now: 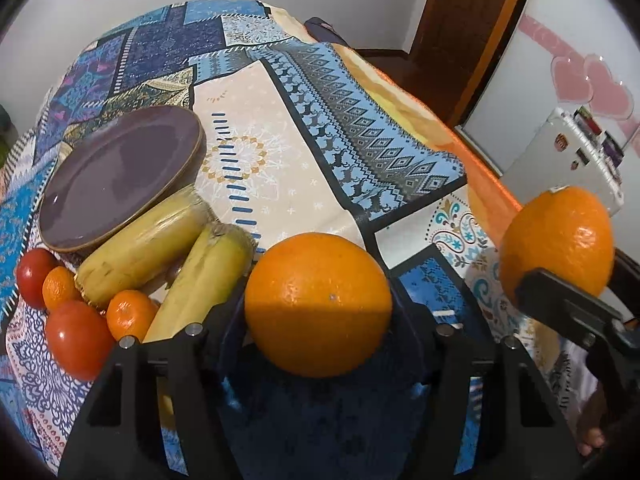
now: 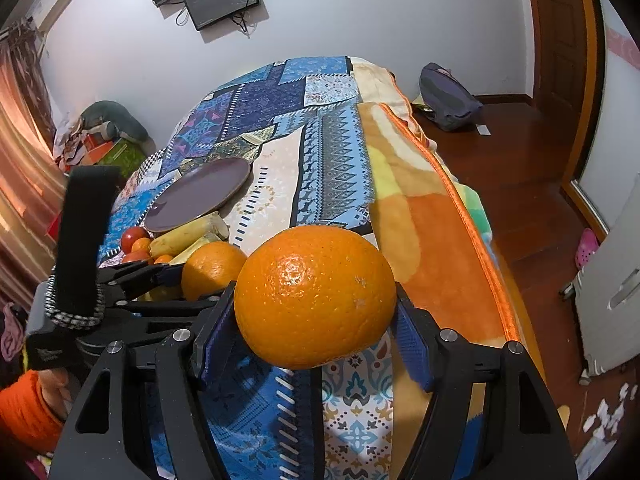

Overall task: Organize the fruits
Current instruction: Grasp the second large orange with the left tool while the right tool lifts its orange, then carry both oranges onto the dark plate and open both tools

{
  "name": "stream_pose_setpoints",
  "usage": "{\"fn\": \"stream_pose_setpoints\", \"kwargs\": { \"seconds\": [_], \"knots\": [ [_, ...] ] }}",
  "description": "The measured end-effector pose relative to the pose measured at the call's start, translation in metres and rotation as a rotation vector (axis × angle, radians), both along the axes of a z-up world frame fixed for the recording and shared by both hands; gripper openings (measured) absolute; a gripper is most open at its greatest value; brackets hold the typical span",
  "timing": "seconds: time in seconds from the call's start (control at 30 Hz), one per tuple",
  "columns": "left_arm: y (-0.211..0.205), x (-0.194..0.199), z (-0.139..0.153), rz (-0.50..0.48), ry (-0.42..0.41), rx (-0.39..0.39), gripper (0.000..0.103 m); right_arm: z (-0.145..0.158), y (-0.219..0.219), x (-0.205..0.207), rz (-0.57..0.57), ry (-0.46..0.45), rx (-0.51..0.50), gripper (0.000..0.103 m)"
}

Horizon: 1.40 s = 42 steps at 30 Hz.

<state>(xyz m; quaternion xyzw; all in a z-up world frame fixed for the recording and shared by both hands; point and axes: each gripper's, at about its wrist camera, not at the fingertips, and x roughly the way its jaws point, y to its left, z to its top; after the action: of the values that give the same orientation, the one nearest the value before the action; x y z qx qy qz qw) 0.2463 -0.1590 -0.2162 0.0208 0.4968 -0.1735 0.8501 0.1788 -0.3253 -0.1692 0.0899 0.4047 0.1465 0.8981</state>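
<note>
Here both grippers grasp fruit above the patchwork blue tablecloth (image 1: pixel 280 128). The left gripper (image 1: pixel 318 304) clamps a round orange (image 1: pixel 318 304) between its pads, just beside the two yellow bananas (image 1: pixel 168 248). The right gripper (image 2: pixel 314 304) clamps a second round orange (image 2: pixel 314 296), beside the first. The dark purple round plate (image 1: pixel 116 176) touches the bananas; red tomatoes (image 1: pixel 76 338) and small tangerines (image 1: pixel 130 314) lie by them.
</note>
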Motion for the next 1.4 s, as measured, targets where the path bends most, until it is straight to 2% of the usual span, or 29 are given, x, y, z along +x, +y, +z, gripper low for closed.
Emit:
{"fn": "stream_pose_setpoints", "kwargs": {
  "seconds": [0.23,0.4,0.57,0.67,0.8,1.03,1.23,1.4],
  "knots": [
    [0.029,-0.010,0.039,0.024,-0.087,-0.035,0.065,0.013,0.016,0.011,0.026,-0.039,-0.008,0.067],
    [0.063,-0.008,0.068,0.080,-0.153,-0.036,0.065,0.029,0.040,0.026,0.059,-0.094,-0.010,0.067],
    [0.104,0.002,0.092,0.149,-0.213,-0.025,0.065,0.041,0.068,0.045,0.100,-0.139,-0.016,0.067],
    [0.123,0.011,0.100,0.177,-0.221,-0.035,0.065,0.046,0.085,0.057,0.125,-0.165,-0.021,0.067],
    [0.145,0.028,0.111,0.216,-0.263,-0.010,0.065,0.050,0.106,0.074,0.152,-0.194,-0.032,0.067],
    [0.170,0.063,0.113,0.249,-0.297,0.039,0.065,0.049,0.140,0.107,0.190,-0.215,-0.073,0.067],
    [0.189,0.104,0.089,0.265,-0.229,0.020,0.065,0.033,0.164,0.141,0.223,-0.180,-0.112,0.067],
    [0.200,0.132,0.063,0.272,-0.179,0.045,0.065,0.014,0.179,0.166,0.264,-0.129,-0.152,0.067]
  ]
}}
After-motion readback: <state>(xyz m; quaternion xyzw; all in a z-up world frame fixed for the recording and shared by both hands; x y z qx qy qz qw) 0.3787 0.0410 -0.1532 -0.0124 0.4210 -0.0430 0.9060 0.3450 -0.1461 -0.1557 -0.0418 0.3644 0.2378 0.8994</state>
